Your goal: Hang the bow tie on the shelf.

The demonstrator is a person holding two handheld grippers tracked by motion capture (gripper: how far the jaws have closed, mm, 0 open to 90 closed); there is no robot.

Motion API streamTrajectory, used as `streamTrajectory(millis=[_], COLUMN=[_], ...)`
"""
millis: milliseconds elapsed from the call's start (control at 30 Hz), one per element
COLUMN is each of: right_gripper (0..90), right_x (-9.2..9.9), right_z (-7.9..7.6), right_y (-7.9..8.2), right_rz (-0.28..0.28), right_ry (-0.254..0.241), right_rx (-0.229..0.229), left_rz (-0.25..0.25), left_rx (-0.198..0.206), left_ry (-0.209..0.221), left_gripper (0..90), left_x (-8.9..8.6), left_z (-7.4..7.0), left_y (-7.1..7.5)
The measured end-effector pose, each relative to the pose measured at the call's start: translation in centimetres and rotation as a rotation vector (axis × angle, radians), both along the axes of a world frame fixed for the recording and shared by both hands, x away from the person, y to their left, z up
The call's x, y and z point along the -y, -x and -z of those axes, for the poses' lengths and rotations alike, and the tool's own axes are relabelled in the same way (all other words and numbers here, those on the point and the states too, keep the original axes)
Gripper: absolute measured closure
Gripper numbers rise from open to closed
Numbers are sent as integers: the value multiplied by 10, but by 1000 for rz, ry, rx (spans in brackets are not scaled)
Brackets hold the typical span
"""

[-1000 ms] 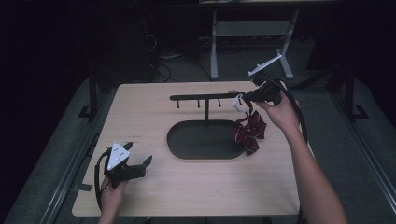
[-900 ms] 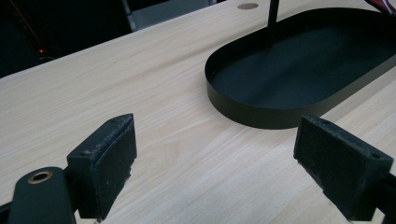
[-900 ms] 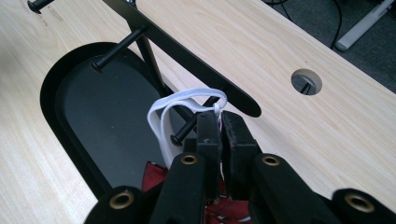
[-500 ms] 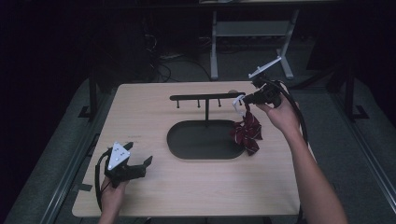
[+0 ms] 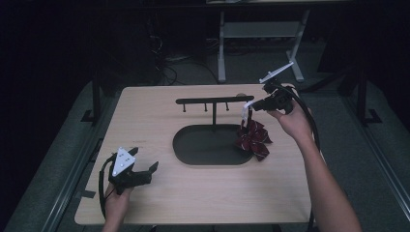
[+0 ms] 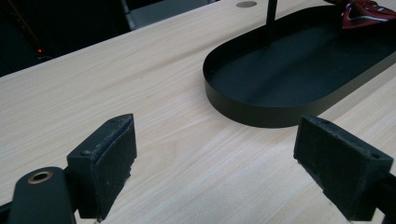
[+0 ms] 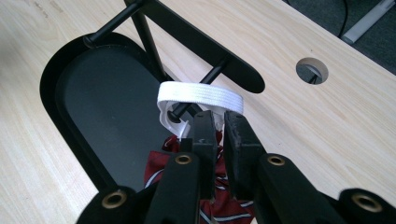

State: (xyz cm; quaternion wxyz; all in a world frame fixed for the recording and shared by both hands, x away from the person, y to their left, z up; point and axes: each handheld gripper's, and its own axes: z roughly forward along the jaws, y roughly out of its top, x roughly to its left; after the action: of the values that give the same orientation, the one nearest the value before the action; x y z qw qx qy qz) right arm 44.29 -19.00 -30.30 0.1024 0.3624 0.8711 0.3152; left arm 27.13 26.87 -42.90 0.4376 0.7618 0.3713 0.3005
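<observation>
A red striped bow tie [image 5: 252,139] hangs by its white elastic band [image 7: 201,95] from an end peg [image 7: 212,74] of the black hanging stand [image 5: 212,100]. Its fabric rests at the right rim of the stand's oval tray [image 5: 193,145]. My right gripper [image 7: 218,116] is at the band. Its jaws have just been opening and now stand a narrow gap apart, with the band lying across their tips rather than pinched. My left gripper [image 5: 144,159] rests at the table's near left, jaws wide apart with nothing between them [image 6: 215,154].
The light wood table [image 5: 159,116] has a round cable hole [image 7: 312,70] near its far edge, behind the stand. The stand's other pegs [image 5: 205,107] hang bare. Cables and a grey desk frame [image 5: 222,43] lie on the floor beyond the table.
</observation>
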Motion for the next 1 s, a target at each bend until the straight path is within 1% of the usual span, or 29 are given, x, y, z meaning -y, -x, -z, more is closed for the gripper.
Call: streamTrajectory(millis=[67,367,400,533,667,700,767,967,1000], right_gripper=[823,812,808,796,778,772,771,758,755], right_x=[0,5,7,10,14,15,16,18,18], right_z=[1,4,5,6,9,11,11,13,13], right_y=[0,1,1,1,1,1,1,1,2], right_rz=[-1,-5,-7,-5,-2,-1,1,-2,4], right_ry=[2,-20,-30,-41,-53,-65,-65,-70,-72], right_rx=[-3,-19,-26,-31,-44,-48,-54,-51,-56], left_rz=[0,1,1,1,0,0,-1,-1,0], left_rx=[-2,-2,-2,-1,-4,-3,-4,-3,-3], left_ry=[0,-5,-5,-6,-5,-4,-2,0,-1], left_gripper=[129,130,129,129,129,130,129,129,129], left_x=[0,0,0,0,-1,-1,-1,-1,-1], left_z=[0,0,0,0,1,1,1,1,1], left_y=[0,0,0,0,0,0,0,0,0])
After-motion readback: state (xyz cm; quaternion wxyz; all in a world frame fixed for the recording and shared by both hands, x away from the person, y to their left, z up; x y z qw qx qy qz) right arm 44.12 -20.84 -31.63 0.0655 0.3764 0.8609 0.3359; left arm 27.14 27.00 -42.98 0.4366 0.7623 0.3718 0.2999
